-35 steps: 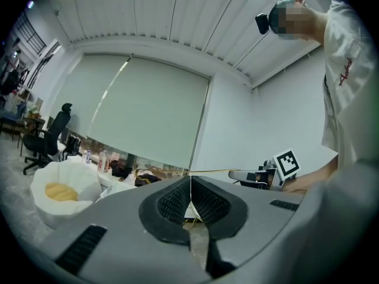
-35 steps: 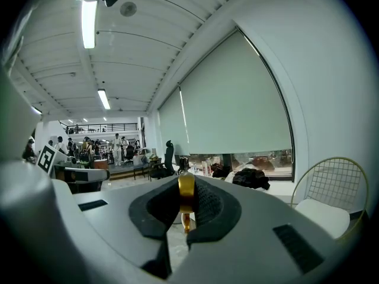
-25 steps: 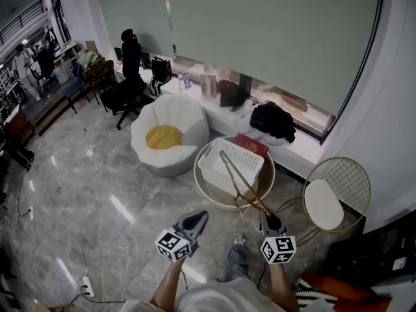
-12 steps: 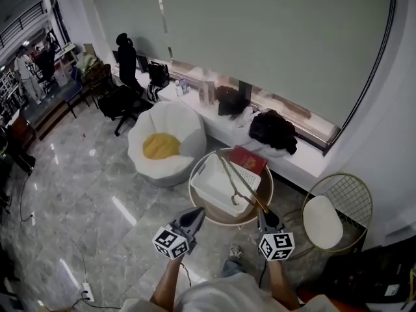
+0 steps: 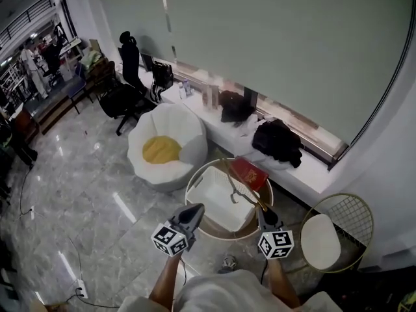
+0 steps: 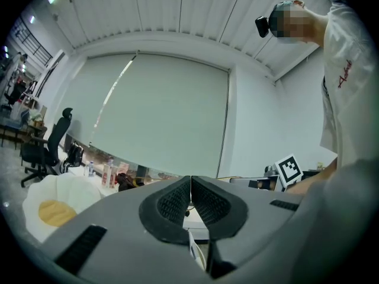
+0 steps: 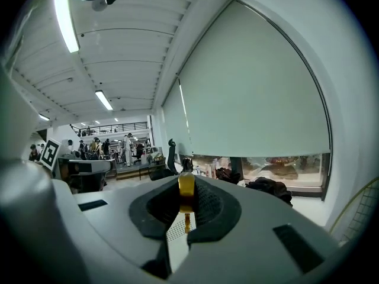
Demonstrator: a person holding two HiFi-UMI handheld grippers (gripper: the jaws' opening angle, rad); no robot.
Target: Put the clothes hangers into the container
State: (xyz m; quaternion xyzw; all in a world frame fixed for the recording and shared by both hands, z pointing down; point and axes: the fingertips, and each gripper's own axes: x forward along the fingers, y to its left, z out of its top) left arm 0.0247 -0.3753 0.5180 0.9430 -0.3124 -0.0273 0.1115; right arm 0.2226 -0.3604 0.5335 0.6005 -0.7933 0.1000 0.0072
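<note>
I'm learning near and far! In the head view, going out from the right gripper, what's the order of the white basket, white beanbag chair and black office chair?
From the right gripper:
1. white basket, just ahead of it.
2. white beanbag chair, farther off, to the left.
3. black office chair, farthest, back left.

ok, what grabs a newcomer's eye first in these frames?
The gold hanger pinched in the right claw, pointing at the white basket on the round table ahead. Next, the white beanbag chair with its yellow cushion, left of the table. The left claw is shut and empty.
</note>
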